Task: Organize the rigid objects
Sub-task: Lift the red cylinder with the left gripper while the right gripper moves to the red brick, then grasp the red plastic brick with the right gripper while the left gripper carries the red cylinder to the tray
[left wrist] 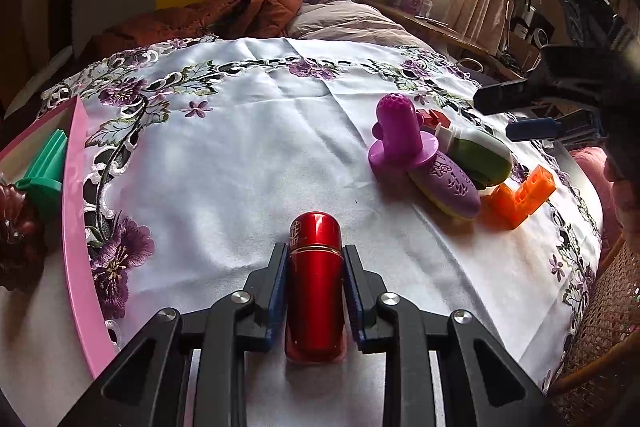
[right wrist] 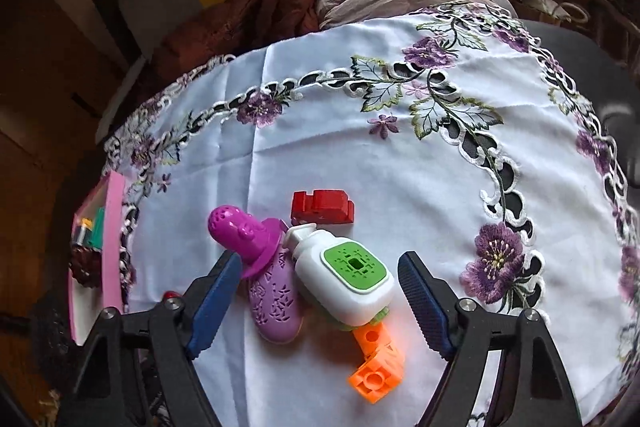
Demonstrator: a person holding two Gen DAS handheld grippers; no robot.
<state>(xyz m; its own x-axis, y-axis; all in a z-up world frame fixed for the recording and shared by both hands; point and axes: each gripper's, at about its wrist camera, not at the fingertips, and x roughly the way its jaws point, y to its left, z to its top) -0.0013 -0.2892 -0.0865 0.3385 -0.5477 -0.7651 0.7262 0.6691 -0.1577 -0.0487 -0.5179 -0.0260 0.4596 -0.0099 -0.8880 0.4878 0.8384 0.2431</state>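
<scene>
Progress looks partial. Left view: left claw (left wrist: 316, 291) pinches a glossy red metal cylinder (left wrist: 315, 283); a pink plastic tray (left wrist: 76, 227) to its left already holds pieces. Right view: right claw (right wrist: 316, 303), spread, hovers over a white-and-green plastic bottle (right wrist: 352, 275) and purple perforated toys (right wrist: 256, 247), unsorted on the bench.

Left tongs (left wrist: 315, 259) clamped, right tongs (right wrist: 318, 285) agape.

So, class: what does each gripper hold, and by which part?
The left gripper clamps the red cylinder around its middle, below the gold band. The right gripper is open, holding nothing.
</scene>
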